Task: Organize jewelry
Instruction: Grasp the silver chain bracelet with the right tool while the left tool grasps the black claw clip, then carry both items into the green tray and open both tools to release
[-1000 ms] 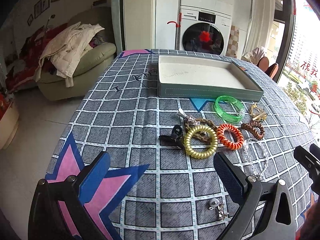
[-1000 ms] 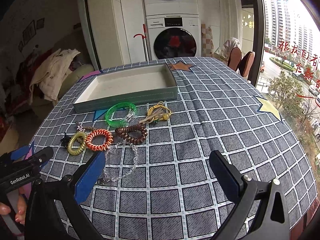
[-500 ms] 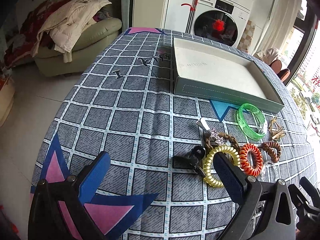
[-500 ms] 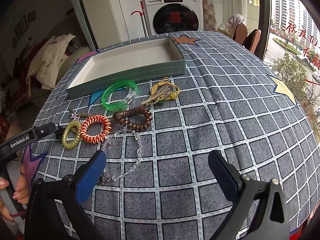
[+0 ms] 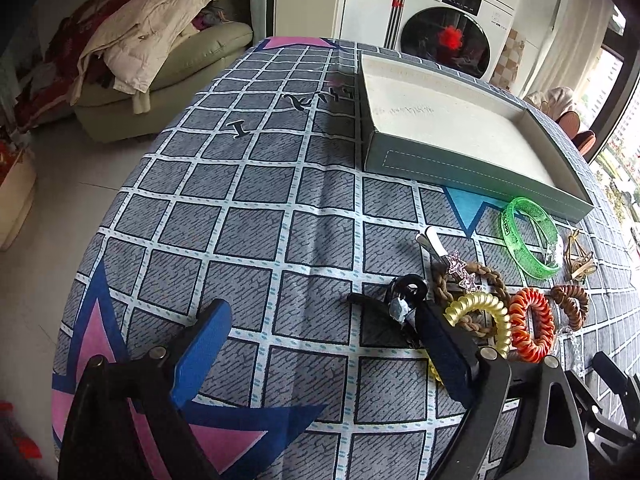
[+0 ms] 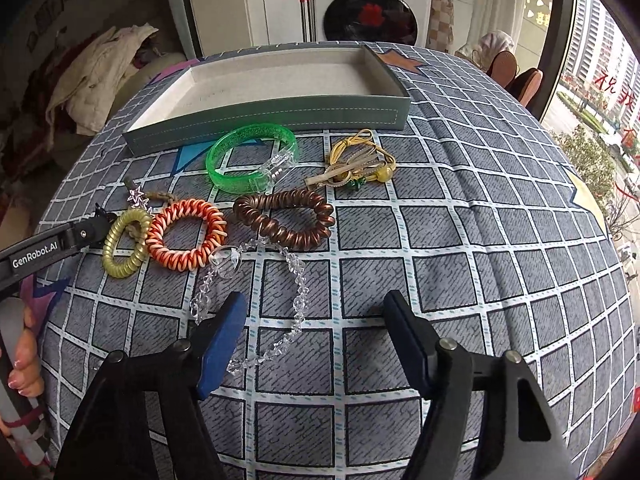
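My right tool [image 6: 316, 326] hangs low over the bench [image 6: 460, 208], its jaws apart and just now closing in, with a run of the clear bead chain [image 6: 298, 300] lying between the pads, untouched as far as I can see. My left tool [image 5: 320, 344] stands wide apart over bare cloth; its right-hand finger covers part of the yellow coil tie [image 5: 480, 312], with the black clip [image 5: 404, 292] just beyond the tip.

Past the chain lie the orange coil tie [image 6: 186, 240] and brown coil tie [image 6: 284, 220], then the green bangle [image 6: 252, 158] and gold cord [image 6: 360, 160], and last the empty tray [image 6: 264, 116].

Only the right view shows the whole chain (and my hand [image 6: 26, 360] gripping the left handle); the left view shows the braided band [image 5: 468, 284].
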Demonstrator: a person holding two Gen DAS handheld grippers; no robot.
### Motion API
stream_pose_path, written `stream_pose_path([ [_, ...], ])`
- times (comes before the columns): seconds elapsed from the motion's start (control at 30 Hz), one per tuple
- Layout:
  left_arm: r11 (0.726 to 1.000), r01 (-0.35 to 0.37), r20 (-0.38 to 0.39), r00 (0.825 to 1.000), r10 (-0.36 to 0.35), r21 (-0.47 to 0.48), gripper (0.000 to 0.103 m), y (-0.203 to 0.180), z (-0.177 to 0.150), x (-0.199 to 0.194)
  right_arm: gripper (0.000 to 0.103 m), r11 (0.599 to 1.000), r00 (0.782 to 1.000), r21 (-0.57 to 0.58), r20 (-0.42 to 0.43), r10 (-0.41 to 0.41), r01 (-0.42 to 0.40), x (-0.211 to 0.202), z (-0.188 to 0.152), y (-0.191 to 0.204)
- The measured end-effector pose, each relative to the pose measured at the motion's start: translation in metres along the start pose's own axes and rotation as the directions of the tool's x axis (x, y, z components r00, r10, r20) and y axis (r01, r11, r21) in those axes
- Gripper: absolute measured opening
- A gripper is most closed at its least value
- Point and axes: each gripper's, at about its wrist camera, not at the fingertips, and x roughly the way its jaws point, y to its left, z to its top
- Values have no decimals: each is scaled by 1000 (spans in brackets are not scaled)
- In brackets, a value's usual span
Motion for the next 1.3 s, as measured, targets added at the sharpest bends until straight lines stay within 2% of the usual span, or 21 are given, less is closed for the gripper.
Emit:
stream_pose_path([
  [0.03, 1000, -5, 3, 1000, 5, 9, 103, -2, 0, 1, 69, 1000, 1000, -22, 2, -10, 10, 0, -1, 4],
  [0.13, 999, -17, 17, 1000, 17, 48, 91, -8, 3, 0, 60, 999, 1000, -36, -2, 5, -5, -1, 0, 7],
  [0.17, 998, -14, 20, 1000, 13, 55, 85, -9, 3, -1, 57, 999, 1000, -40, -4, 8, -8, -1, 0, 7],
  [0.23, 997, -11, 30, 1000, 9, 75, 74, -11, 5, -2, 44, 999, 1000, -46, -8, 13, -13, -2, 1, 8],
  [0.3, 995, -6, 39, 999, 2, 97, 56, -13, 6, -4, 34, 999, 1000, -47, -16, 19, -19, -2, 3, 9],
  [0.37, 994, -4, 41, 999, -1, 112, 56, -14, 7, -4, 20, 998, 999, -49, -22, 25, -26, -2, 3, 8],
  [0.4, 993, -1, 43, 999, -4, 117, 56, -14, 7, -4, 10, 999, 999, -48, -23, 24, -25, -3, 3, 7],
  [0.57, 993, 43, 39, 998, -48, 113, 56, -9, 7, -9, 9, 998, 997, -7, -26, 68, -69, -4, 3, -2],
  [0.83, 987, 90, 80, 992, -101, 132, 56, -6, 12, -33, 9, 981, 983, 61, 37, 180, -182, -31, 16, -24],
  [1.1, 980, 131, 116, 982, -149, 151, 56, -11, 35, -59, 9, 959, 960, 87, 100, 262, -271, -60, 53, -35],
  [1.3, 974, 164, 125, 975, -184, 156, 56, -15, 66, -67, 9, 952, 946, 51, 142, 291, -301, -70, 98, -37],
])
